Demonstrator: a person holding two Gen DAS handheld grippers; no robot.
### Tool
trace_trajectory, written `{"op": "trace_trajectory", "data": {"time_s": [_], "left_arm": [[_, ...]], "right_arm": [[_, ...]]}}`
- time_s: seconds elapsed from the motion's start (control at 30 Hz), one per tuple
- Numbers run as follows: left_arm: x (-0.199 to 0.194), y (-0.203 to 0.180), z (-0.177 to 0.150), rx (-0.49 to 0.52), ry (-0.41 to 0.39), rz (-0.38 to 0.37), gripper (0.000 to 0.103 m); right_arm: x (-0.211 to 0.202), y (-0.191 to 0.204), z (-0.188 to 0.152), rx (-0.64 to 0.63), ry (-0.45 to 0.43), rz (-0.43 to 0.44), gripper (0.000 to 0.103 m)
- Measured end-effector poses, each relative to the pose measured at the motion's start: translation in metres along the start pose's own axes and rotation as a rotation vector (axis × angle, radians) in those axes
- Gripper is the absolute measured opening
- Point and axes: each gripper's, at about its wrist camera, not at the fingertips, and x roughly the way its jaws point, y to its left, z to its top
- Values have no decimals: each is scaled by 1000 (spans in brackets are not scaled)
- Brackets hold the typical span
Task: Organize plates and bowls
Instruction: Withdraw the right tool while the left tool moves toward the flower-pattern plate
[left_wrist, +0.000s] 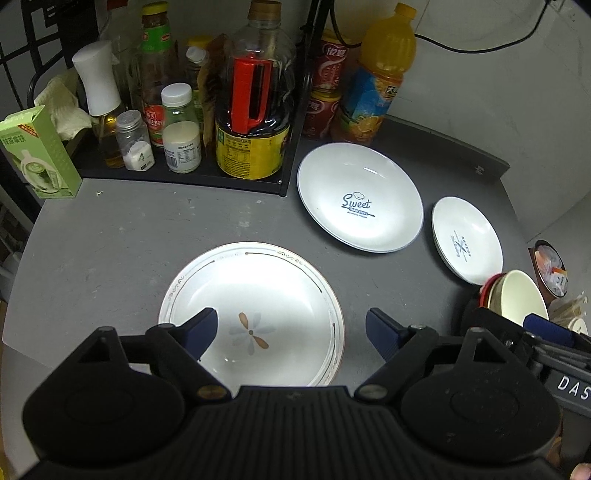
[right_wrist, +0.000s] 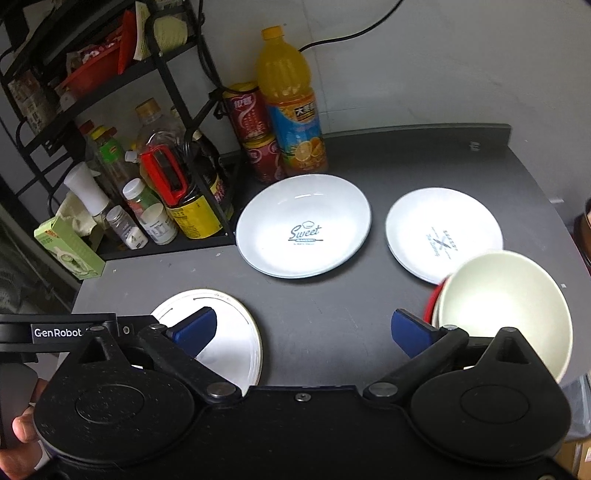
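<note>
Left gripper (left_wrist: 290, 328) hangs wide open, empty, over the white flower-patterned ceramic plate (left_wrist: 255, 314), apparently lined up to take it. Right gripper (right_wrist: 303, 328) is equally spread and empty; the cream bowl with red exterior (right_wrist: 506, 306) sits just beside its right finger. Two white printed plates (right_wrist: 303, 225) (right_wrist: 443, 232) lie apart on the grey tabletop (right_wrist: 325, 317), unstacked.

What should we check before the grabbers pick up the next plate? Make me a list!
1. Left gripper open wide enough for a rim: ok, its jaws stand apart over the flower plate.
2. Right gripper free: ok, jaws apart, nothing between them.
3. Flower plate empty: ok, nothing lies in it.
4. Sweet plate and small plate clear of each other: ok, a strip of table shows between them.
5. Cream bowl resting safely: cannot tell, it looks tilted beside the right gripper and its base is hidden.
6. Room on the table to stack: ok, bare grey surface to the left.
</note>
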Motion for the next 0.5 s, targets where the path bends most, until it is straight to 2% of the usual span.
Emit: {"op": "trace_trajectory", "data": {"time_s": [0.5], "left_arm": [[40, -13, 40, -114, 11, 41, 86]], "right_arm": [[53, -18, 52, -126, 68, 72, 102]]}}
